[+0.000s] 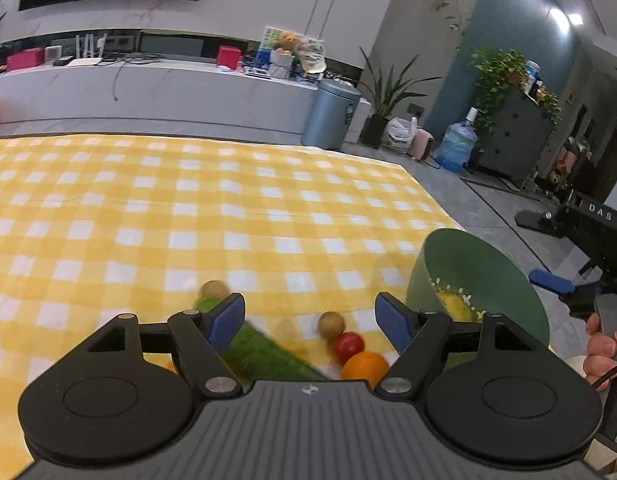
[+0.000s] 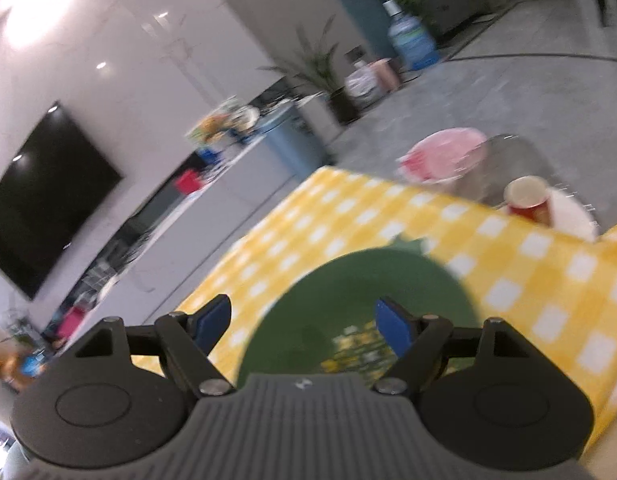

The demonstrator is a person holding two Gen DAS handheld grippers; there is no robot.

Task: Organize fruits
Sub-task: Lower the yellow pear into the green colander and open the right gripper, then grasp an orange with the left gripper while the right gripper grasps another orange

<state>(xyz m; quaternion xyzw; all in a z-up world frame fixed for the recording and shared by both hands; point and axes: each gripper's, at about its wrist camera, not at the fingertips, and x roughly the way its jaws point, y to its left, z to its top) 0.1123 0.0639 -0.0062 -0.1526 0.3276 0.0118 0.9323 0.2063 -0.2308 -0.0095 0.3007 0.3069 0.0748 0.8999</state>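
Two grippers released: left gripper [image 1: 310, 322] hovering over near kiwis [image 1: 331, 324], tomato [image 1: 348, 346], orange [image 1: 364, 369] on checked cloth [image 1: 188, 208], green bowl [image 1: 484, 268] at right, right gripper [image 2: 304, 322] empty above it.

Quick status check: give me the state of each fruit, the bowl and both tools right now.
left tool: open, holding nothing
right tool: open, nothing gripped, over the bowl
green bowl: tipped on its side, yellow fruit inside
orange: loose on the cloth
red fruit: loose, touching the orange
brown fruit: loose on the cloth
second brown fruit: loose, apart from the rest
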